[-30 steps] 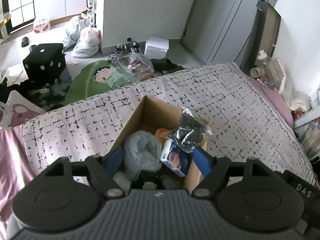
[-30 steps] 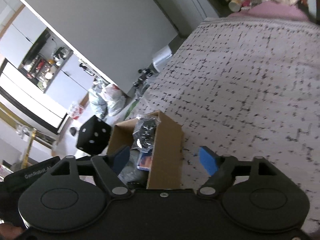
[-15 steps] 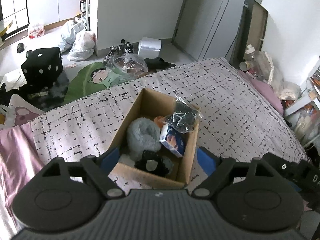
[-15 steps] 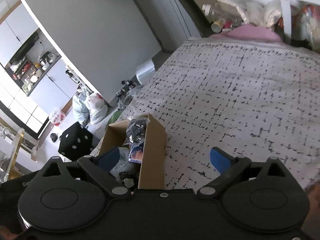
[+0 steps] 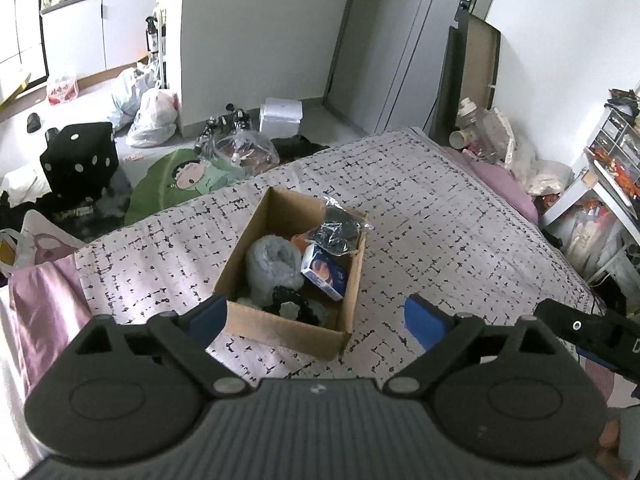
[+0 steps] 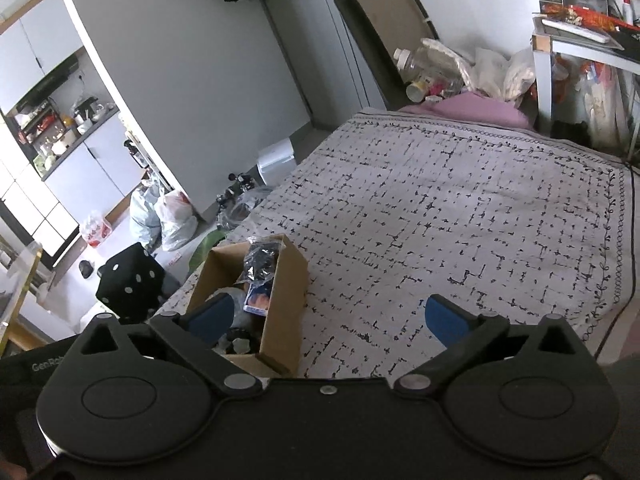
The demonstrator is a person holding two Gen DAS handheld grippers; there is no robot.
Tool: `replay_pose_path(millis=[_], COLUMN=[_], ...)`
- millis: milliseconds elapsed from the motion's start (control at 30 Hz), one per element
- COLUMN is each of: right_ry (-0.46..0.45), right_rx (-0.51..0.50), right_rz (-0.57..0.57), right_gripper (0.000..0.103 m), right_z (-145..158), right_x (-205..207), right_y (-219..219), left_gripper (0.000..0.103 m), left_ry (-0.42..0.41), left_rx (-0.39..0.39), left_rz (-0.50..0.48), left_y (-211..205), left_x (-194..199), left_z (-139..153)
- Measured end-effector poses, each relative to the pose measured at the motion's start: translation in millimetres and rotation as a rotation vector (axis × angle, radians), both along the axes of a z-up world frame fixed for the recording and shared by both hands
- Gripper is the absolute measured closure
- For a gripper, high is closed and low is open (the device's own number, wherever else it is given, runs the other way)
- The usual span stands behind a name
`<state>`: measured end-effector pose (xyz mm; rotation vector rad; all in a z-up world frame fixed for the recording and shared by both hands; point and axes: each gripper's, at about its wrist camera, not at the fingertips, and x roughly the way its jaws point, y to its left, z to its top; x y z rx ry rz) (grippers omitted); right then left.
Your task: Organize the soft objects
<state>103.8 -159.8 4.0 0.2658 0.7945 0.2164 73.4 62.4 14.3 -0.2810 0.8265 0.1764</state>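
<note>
On the bed [image 5: 460, 216], seen from the left wrist camera, an open cardboard box [image 5: 280, 328] sits on the white bedspread with its black grid pattern. Inside the box lie a fluffy grey roll [image 5: 272, 260] at the left, a small blue-and-white carton [image 5: 324, 276] at the right, a clear bag of dark items [image 5: 340, 232] at the far right corner, and a black scrunchy thing [image 5: 288, 304] at the near end. The left gripper [image 5: 316, 316] hangs above the near side of the box, its blue fingers [image 5: 420, 320] wide apart and holding nothing. A black dice-shaped cushion [image 5: 80, 156] stands on the floor at the far left.

From the right wrist camera, the box [image 6: 284, 320] is low at the left, with the bag [image 6: 260, 264] and carton [image 6: 258, 300] showing over its rim. The right gripper [image 6: 328, 320] is held above the bedspread [image 6: 460, 220] just right of the box, fingers [image 6: 444, 320] spread and empty. The cushion [image 6: 128, 284] lies beyond the box on the left.
</note>
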Motion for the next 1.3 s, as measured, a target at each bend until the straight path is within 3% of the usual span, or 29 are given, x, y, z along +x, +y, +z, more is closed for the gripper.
replay_pose_path(millis=[433, 1300], right_ry=[-0.027, -0.058], right_rx=[-0.027, -0.135], right_rz=[-0.014, 0.071], right_gripper=[0.000, 0.000], right_z=[23.5, 35.5], right_x=[-36.4, -75.0], right_y=[-11.2, -3.0], left_gripper=[0.003, 0.003], left_ry=[-0.021, -0.053], left_rx=[0.080, 0.094], left_rz=[-0.053, -0.074], left_y=[-19.3, -16.1], left_x=[-35.8, -76.3], left_z=[21.5, 39.5])
